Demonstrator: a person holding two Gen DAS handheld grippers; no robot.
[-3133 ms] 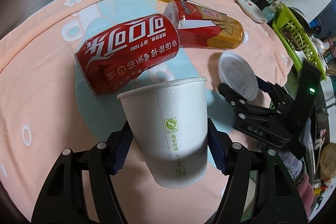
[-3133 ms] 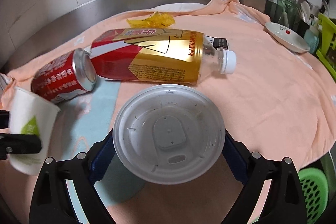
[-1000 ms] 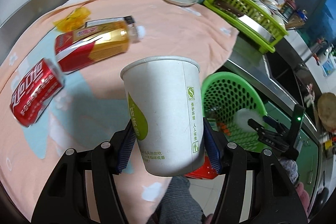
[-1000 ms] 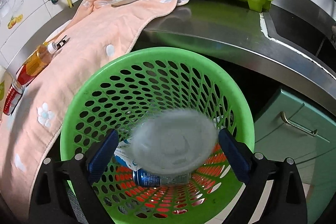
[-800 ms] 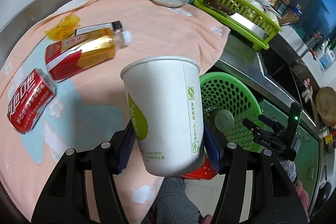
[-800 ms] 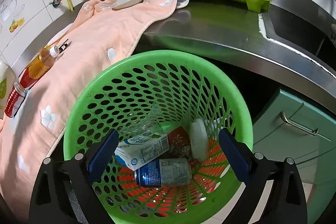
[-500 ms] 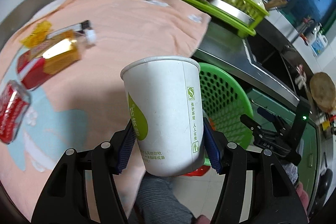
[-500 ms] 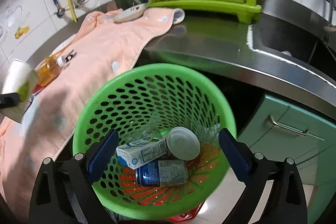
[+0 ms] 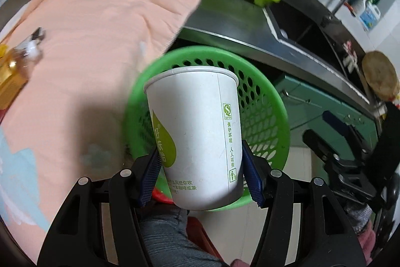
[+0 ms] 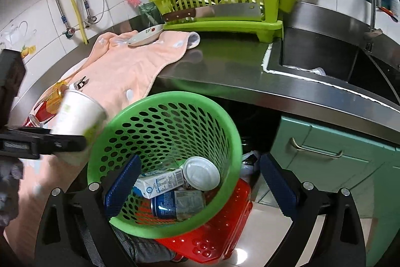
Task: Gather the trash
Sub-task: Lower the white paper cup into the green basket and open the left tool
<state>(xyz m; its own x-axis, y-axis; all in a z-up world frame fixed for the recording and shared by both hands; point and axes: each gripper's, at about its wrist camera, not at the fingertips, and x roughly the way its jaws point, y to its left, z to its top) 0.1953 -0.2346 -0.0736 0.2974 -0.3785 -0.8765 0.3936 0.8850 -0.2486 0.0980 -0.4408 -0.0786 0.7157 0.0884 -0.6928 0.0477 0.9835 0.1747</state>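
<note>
My left gripper (image 9: 201,177) is shut on a white paper cup (image 9: 197,131) with green print, held upright over the near rim of the green perforated basket (image 9: 270,101). From the right wrist view the cup (image 10: 75,116) is just left of the basket (image 10: 160,101). My right gripper (image 10: 197,184) is open and empty above the basket. Inside lie a white plastic lid (image 10: 201,173), a milk carton (image 10: 160,180) and a blue can (image 10: 175,204). A tea bottle (image 9: 10,74) lies on the peach towel (image 9: 100,16).
A steel counter (image 10: 237,66) with a sink (image 10: 325,54) and a lime dish rack (image 10: 225,4) runs behind the basket. A small plate (image 10: 145,36) sits on the towel's far end. A red crate (image 10: 225,222) is under the basket. Green cabinet doors (image 10: 325,154) are at right.
The right gripper let go of the lid, which fell into the basket, then rose a little. The left gripper carried the cup from the towel to over the basket.
</note>
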